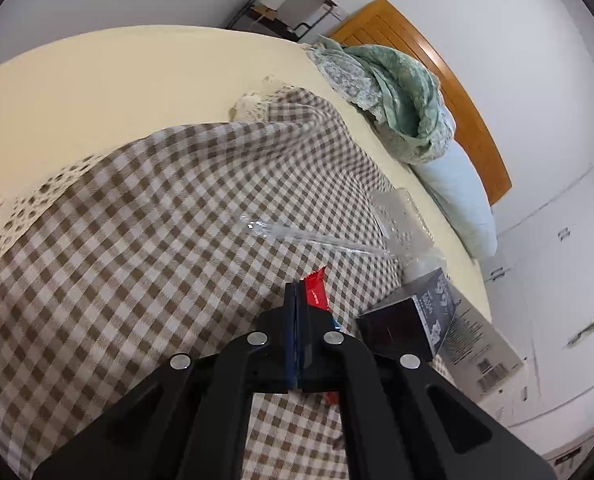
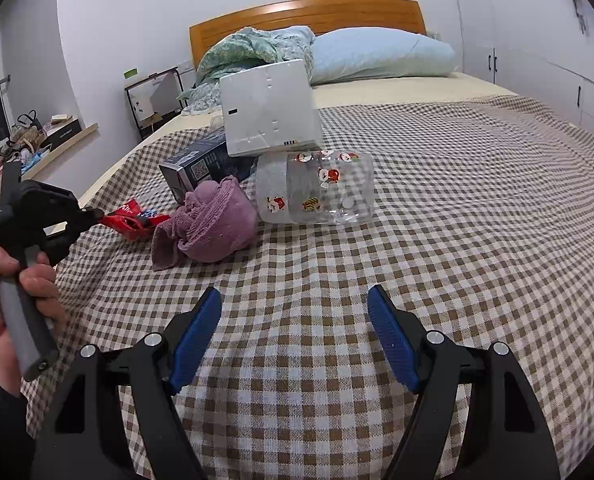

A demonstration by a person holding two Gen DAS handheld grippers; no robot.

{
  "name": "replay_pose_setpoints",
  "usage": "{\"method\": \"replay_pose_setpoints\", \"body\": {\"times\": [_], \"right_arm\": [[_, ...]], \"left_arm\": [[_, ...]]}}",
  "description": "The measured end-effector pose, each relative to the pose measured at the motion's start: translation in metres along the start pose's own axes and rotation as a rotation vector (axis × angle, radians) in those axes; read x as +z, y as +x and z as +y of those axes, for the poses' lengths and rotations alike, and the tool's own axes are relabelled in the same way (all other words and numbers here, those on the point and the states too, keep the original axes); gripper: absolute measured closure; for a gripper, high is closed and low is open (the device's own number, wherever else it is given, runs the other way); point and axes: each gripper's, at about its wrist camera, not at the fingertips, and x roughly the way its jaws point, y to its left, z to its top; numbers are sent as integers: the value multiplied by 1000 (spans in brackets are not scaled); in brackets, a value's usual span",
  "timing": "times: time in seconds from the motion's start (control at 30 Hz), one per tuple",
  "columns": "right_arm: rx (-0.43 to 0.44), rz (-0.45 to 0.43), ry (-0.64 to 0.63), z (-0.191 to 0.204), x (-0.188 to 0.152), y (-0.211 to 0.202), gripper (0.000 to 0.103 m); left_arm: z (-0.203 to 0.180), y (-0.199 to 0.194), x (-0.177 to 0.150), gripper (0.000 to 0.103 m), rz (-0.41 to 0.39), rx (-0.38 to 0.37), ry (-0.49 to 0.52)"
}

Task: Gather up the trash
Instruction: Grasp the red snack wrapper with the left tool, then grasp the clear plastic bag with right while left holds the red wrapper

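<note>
Red wrapper (image 1: 315, 286) | pinched in L hand-held gripper (image 1: 297, 292) | R hand-held gripper (image 2: 295, 304) wide, empty

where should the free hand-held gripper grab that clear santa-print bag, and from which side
Grip the clear Santa-print bag across its upper near edge, coming straight in from the front with the right hand-held gripper. It lies on its side, broad face toward the open jaws, with bare checked blanket between.

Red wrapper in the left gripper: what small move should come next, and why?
Probably lift it clear of the bed. The left gripper looks shut on the red wrapper, which still lies on the checked blanket against the purple cloth.
</note>
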Motion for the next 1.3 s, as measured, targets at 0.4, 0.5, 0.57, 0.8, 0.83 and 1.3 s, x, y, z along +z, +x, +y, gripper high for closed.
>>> {"method": "replay_pose_setpoints", "body": {"times": [0.4, 0.5, 0.57, 0.8, 0.83, 1.3], "right_arm": [[131, -45, -147, 12, 63, -22, 31], [156, 12, -286, 36, 125, -4, 31], [145, 57, -395, 60, 173, 21, 31], [-29, 393, -488, 102, 279, 200, 31], [-69, 427, -499, 105, 280, 223, 36], [-139, 530, -436, 93, 303, 288, 101]], "left_arm": [[2, -72, 25, 103, -134, -93, -16], [7, -75, 29, 103, -134, -114, -31], [11, -74, 32, 103, -133, -109, -47], [16, -65, 39, 103, -134, -80, -53], [17, -66, 40, 103, -137, -88, -51], [9, -46, 43, 103, -90, -103, -22]]}}
